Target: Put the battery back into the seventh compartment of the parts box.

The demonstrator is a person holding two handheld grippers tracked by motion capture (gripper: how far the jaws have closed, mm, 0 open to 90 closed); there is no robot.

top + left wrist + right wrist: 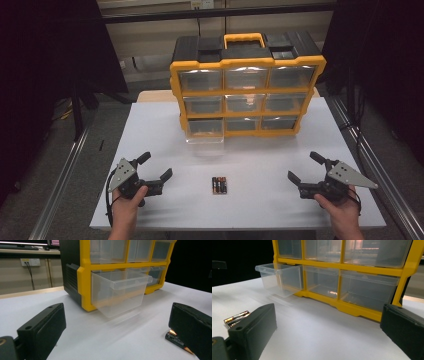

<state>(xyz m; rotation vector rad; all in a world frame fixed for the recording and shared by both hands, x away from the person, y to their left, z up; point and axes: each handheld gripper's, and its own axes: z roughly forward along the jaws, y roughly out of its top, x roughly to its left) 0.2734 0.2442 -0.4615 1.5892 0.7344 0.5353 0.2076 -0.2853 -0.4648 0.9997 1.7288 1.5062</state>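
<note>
A yellow and black drawer cabinet [247,75] with clear drawers stands at the back of the white table [165,130]. Its bottom left drawer [205,131] is pulled out and looks empty; it also shows in the left gripper view, drawer [117,293], and in the right gripper view, drawer [278,277]. A few batteries [219,185] lie side by side at the table's front middle. My left gripper [156,166] rests open to their left, with the batteries [177,341] beside its right jaw. My right gripper [305,167] rests open to their right, with the batteries [235,318] behind its left jaw.
A metal rail [57,185] runs along the table's left side and another rail [380,175] along its right. Dark curtains hang on both sides. A wall socket [30,262] sits on the wall behind the cabinet.
</note>
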